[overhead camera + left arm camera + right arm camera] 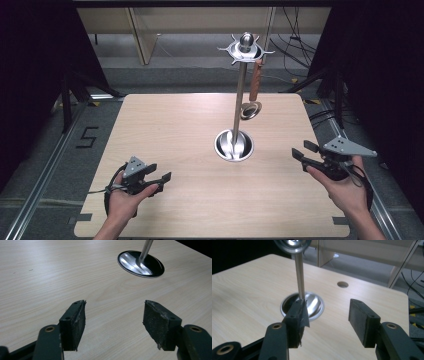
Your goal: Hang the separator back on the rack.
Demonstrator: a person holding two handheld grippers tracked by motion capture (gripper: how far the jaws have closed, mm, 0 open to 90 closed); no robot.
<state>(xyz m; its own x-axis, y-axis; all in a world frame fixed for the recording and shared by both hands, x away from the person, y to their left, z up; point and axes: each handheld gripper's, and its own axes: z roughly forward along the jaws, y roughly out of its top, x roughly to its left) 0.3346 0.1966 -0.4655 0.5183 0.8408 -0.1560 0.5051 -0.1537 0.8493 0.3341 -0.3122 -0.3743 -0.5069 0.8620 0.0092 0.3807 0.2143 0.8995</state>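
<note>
Table – pale wood-grain, smooth, matt. Stand – polished metal, mirror-glossy base and pole. Hanging utensil: wood-look handle, shiny metal end. Gripper pads black, rough, grainy, edges frayed; jaw arms smooth matt dark plastic with brass-coloured rivets.

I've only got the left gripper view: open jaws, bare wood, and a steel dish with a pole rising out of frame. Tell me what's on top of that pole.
Observer: The pole ends in a ring of hooks with a round knob in the middle.
Operator: Report anything hanging there.
Observer: One utensil with a wooden handle hangs from a hook on the right side, metal head down.
Operator: Now give me the right gripper.
Observer: The right gripper is held in a hand near the right edge of the table, jaws open and empty.
</note>
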